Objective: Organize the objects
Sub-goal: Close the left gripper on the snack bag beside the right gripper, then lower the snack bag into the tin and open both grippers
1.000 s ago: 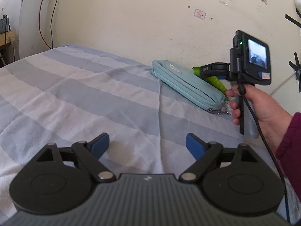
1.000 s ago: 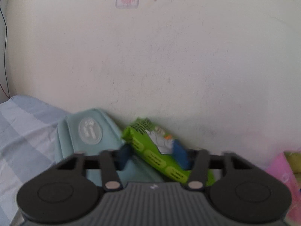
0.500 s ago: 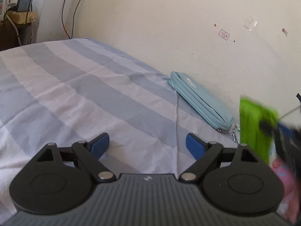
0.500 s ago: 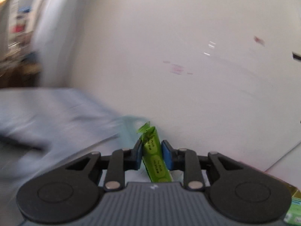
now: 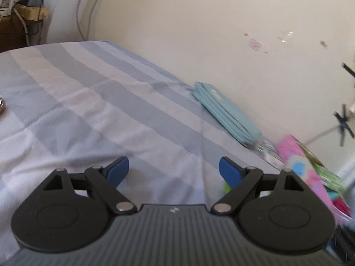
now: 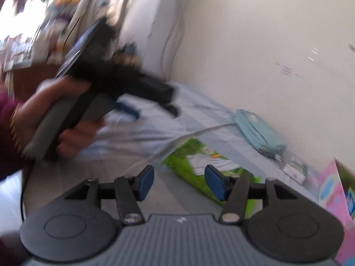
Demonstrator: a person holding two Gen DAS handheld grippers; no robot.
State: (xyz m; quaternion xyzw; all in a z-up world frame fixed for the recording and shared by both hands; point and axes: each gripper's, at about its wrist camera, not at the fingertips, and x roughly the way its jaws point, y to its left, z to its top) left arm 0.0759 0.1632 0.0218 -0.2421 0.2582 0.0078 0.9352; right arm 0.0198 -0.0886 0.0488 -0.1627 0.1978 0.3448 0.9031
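Right wrist view shows our right gripper (image 6: 179, 181) with jaws just parted, empty, the green wipes packet (image 6: 199, 157) lying on the bed (image 6: 155, 130) beyond them, so we should back off cleanly without nudging it.

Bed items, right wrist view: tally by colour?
Light blue: 1, zip pouch
Green: 1, wipes pack, lying flat on the sheet
White-green: 1, small packet, blurred
Pink: 1, box, partly cut off at the right edge
Total: 4
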